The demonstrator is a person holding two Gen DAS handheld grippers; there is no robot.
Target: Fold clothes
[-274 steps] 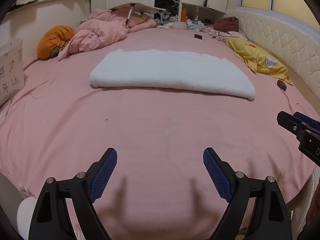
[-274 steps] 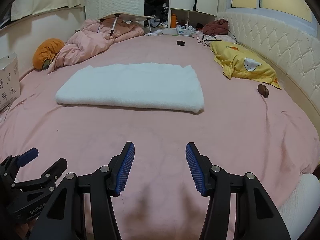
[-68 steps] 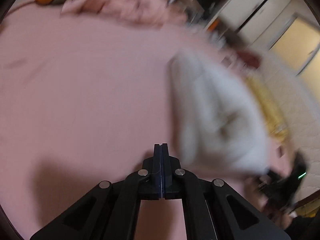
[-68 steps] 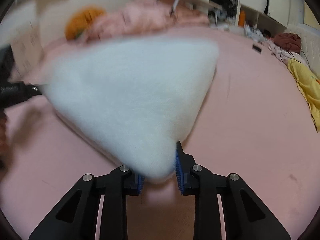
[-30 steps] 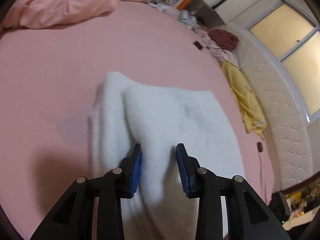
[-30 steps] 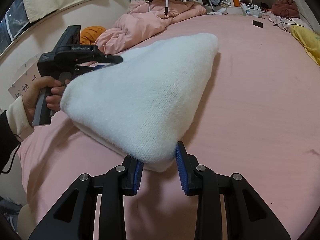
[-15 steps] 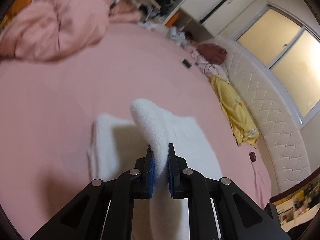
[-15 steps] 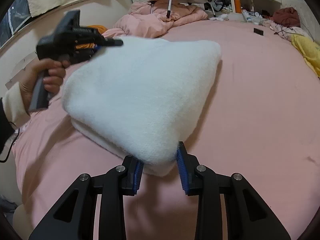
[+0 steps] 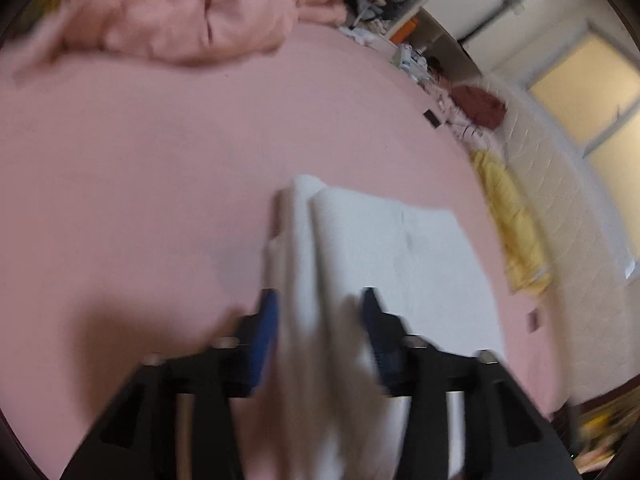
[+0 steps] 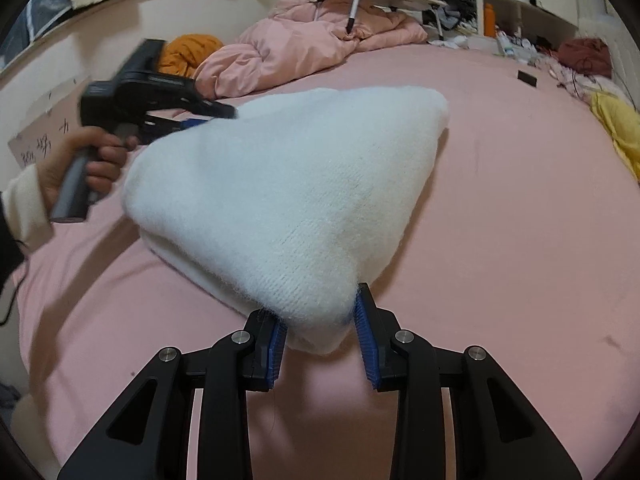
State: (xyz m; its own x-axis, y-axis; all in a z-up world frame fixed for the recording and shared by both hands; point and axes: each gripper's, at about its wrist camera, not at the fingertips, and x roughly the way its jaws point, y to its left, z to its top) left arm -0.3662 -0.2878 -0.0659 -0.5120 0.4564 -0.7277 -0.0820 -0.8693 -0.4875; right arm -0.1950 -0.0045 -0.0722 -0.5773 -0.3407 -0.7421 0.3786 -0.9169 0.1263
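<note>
The fold was midway: the white garment (image 10: 296,200) lay doubled on the pink bed (image 10: 520,240), near its front edge. The right tool (image 10: 322,330) stood apart around the near corner, seemingly not pinching. The left tool (image 9: 318,322), blurred, was apart astride the left edge. Next likely meant squaring edges; open bed lay all around.
</note>
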